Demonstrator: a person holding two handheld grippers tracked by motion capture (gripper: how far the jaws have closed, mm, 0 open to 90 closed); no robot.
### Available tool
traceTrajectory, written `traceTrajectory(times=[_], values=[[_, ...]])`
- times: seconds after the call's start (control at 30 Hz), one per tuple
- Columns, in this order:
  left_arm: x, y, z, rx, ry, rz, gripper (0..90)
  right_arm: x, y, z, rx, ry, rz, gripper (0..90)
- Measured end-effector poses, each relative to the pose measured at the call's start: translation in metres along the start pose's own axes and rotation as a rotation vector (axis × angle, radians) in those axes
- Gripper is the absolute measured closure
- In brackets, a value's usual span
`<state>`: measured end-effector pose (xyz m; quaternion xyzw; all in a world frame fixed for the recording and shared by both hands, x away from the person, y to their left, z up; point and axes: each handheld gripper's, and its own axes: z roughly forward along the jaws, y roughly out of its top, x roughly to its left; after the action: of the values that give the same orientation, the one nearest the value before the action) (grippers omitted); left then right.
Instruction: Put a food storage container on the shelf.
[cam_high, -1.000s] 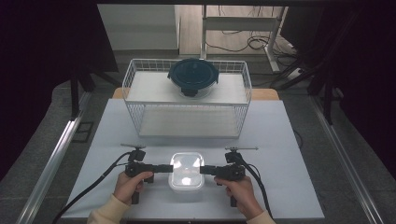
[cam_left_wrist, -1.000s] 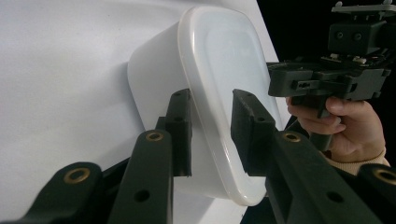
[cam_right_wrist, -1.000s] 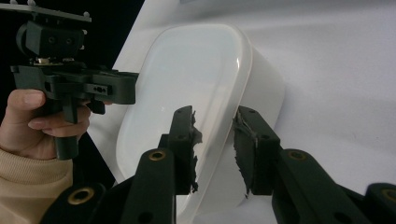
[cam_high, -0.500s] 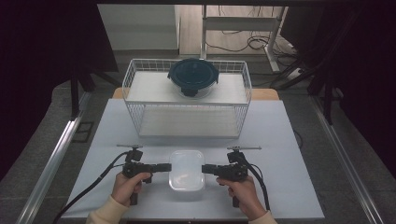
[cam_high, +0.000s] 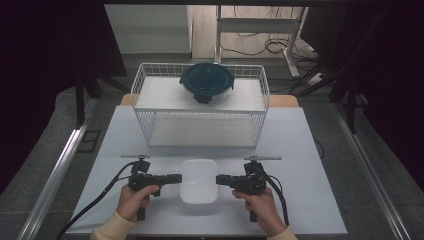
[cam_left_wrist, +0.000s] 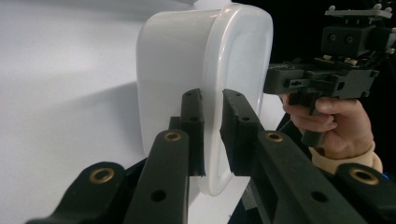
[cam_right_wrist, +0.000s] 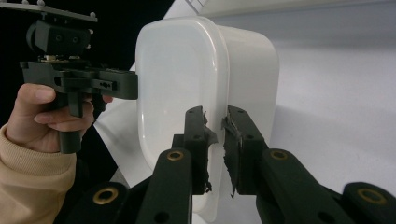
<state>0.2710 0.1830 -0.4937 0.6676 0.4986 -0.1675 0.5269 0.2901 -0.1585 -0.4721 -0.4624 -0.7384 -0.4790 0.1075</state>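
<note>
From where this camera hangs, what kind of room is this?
Probably a lab or recording bench rather than a kitchen. A plain white table stands between dark curtains, cables lie on the floor behind, and a wire basket and white lidded container are set out like props.

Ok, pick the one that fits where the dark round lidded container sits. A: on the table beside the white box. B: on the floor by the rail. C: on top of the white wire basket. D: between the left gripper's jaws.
C: the dark round lidded container rests on top of the white wire basket, behind the white box.
</note>
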Motion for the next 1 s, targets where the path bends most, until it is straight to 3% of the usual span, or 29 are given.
traceTrajectory(times=[0.2,0.4,0.57,0.73,1.0], values=[[-0.016,0.002,-0.006,-0.023,0.013,0.06,80.2,0.007,0.004,-0.007,-0.026,0.008,-0.035,79.4],[-0.021,0.003,-0.011,-0.042,-0.002,0.074,80.3,0.016,0.007,-0.014,-0.043,0.011,-0.07,79.3],[-0.032,0.005,-0.014,-0.049,0.022,0.12,80.5,0.018,0.008,-0.017,-0.051,0.016,-0.082,79.4],[-0.036,0.006,-0.017,-0.054,-0.001,0.121,80.6,0.023,0.01,-0.023,-0.061,0.022,-0.105,79.3],[-0.046,0.009,-0.022,-0.067,0.003,0.145,80.6,0.031,0.014,-0.028,-0.074,0.021,-0.128,79.3]])
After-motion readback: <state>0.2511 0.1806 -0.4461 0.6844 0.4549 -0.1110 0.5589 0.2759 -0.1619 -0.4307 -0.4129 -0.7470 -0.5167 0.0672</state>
